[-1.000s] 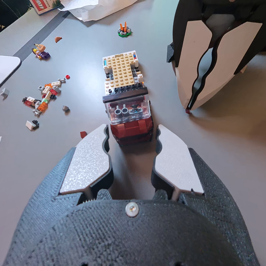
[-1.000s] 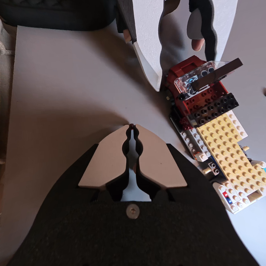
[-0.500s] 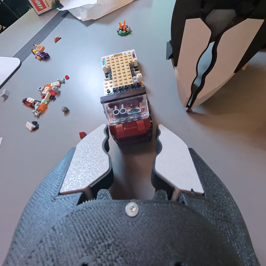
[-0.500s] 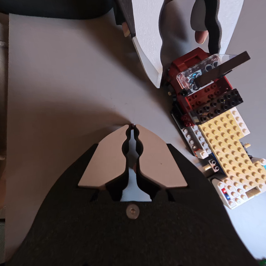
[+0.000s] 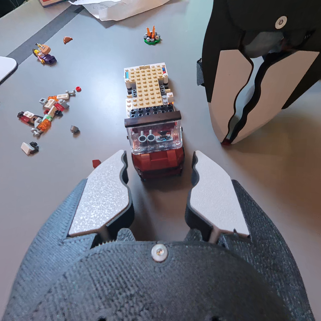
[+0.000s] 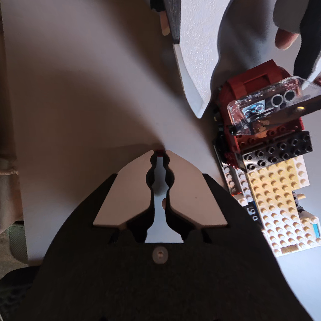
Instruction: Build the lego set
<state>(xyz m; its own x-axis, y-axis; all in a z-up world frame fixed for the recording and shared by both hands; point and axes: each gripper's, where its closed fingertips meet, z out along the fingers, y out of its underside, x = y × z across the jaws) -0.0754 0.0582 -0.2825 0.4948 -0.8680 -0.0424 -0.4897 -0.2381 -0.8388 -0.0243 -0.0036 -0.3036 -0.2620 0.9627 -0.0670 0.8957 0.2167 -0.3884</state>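
Truck point(image 5: 152, 132) between open left tool point(image 5: 159, 154) — right tool point(image 6: 159, 152) pinching red piece point(image 6: 159, 153).

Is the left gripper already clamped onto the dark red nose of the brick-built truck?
No: the left gripper stands open, its pads apart from the dark red nose of the brick-built truck, grey table showing in between.

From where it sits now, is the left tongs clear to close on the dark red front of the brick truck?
Probably yes. The left tongs stand open, their tips flanking the brick truck nose with a gap on each side. Nothing lies between them. The right tongs, pinching a small red piece, sit well off to the side.
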